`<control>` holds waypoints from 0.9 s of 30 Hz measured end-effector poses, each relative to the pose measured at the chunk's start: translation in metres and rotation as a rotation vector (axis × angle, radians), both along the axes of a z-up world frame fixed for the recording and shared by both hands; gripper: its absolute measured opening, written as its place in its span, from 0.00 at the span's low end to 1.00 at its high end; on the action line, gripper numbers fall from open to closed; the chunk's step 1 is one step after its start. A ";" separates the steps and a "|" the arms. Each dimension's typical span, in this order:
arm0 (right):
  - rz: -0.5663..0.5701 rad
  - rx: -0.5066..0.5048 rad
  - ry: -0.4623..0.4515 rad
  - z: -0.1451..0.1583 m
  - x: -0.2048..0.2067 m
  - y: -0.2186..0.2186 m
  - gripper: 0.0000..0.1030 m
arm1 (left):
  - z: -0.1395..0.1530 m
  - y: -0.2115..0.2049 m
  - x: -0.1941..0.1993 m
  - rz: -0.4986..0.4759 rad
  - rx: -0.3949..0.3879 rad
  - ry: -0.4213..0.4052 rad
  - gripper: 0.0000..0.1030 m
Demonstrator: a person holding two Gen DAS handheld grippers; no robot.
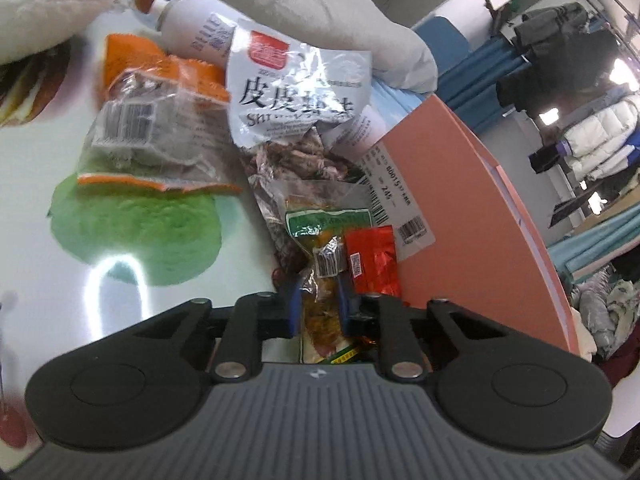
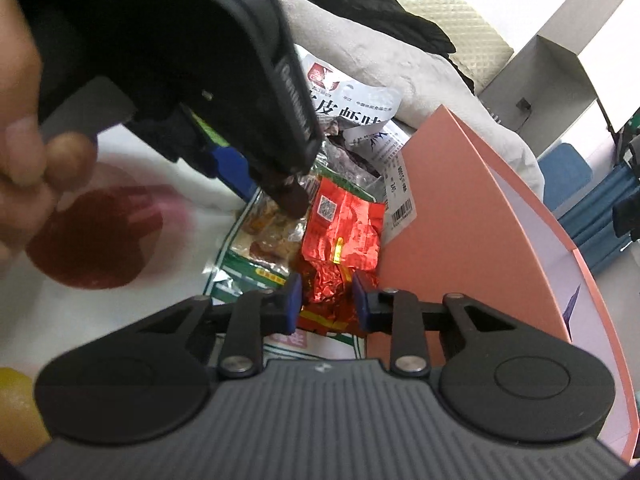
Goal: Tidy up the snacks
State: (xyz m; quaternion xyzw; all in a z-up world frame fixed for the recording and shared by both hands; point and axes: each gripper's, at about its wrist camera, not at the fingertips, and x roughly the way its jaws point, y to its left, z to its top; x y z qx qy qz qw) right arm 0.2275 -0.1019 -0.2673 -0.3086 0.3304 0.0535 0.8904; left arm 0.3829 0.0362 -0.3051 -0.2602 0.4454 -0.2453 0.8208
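My left gripper (image 1: 319, 302) is shut on a clear, green-edged snack packet (image 1: 320, 320) whose upper end lies on the table. Just right of it lies a red foil packet (image 1: 372, 260), against the wall of a pink box (image 1: 460, 200). In the right wrist view my right gripper (image 2: 326, 300) is shut on the crumpled lower end of that red foil packet (image 2: 340, 228). The green-edged packet (image 2: 256, 248) lies to its left. The left gripper's black housing (image 2: 180, 60) fills the upper left of that view, held by a hand (image 2: 24, 120).
Behind lie a white bag with black lettering (image 1: 296, 92), an orange-edged clear packet (image 1: 156, 120) and a white bottle (image 1: 192, 24). The glossy tablecloth (image 1: 40, 180) carries fruit prints. A pale cushion (image 1: 320, 8) lies at the back. The pink box (image 2: 460, 220) walls off the right.
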 end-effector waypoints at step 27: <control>0.153 0.155 0.091 0.035 -0.063 0.003 0.03 | 0.049 0.082 -0.145 0.274 0.138 0.011 0.11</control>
